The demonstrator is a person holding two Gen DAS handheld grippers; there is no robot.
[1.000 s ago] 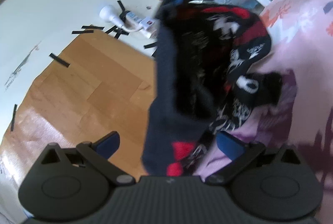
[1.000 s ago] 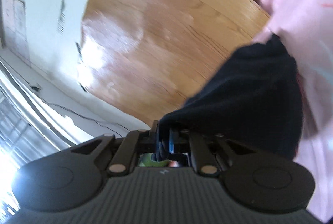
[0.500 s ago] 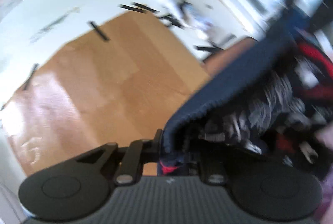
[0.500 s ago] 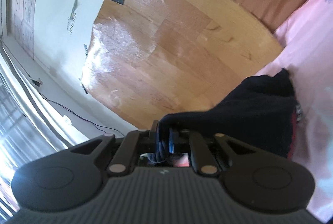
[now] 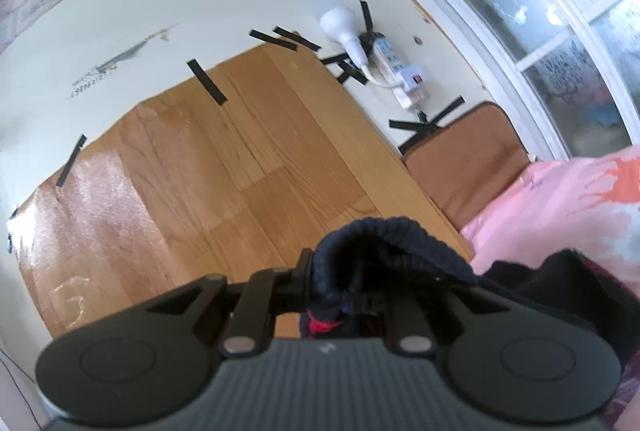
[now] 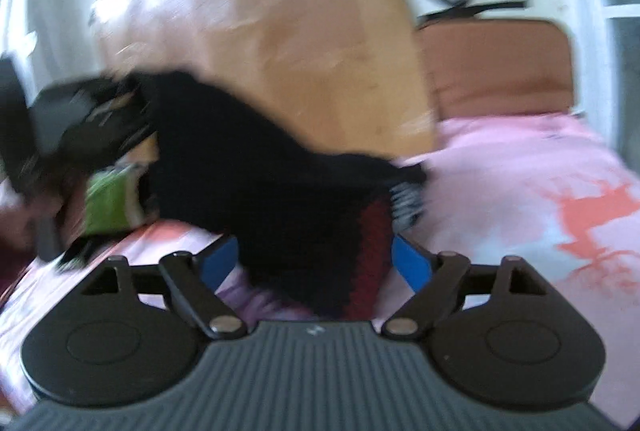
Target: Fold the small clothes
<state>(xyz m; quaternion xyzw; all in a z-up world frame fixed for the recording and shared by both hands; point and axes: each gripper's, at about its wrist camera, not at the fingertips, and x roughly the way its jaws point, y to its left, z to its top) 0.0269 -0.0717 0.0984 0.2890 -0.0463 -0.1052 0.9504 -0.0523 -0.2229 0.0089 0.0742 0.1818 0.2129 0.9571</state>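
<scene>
the left gripper at the bottom middle of its frame is pinching the dark ribbed edge of the cloth, which bunches up over its tips and trails to the lower right onto the pink sheet. the right gripper is spread wide, blue pads apart, with the blurry black and red cloth lying between them on the pink sheet, in the middle of the frame.

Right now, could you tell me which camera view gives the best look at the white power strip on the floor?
The left wrist view: the power strip is sharp there, lying on the pale floor beside a white bulb-shaped object and strips of black tape. The right wrist view is motion-blurred and shows only a faint pale smear near its top edge.
</scene>
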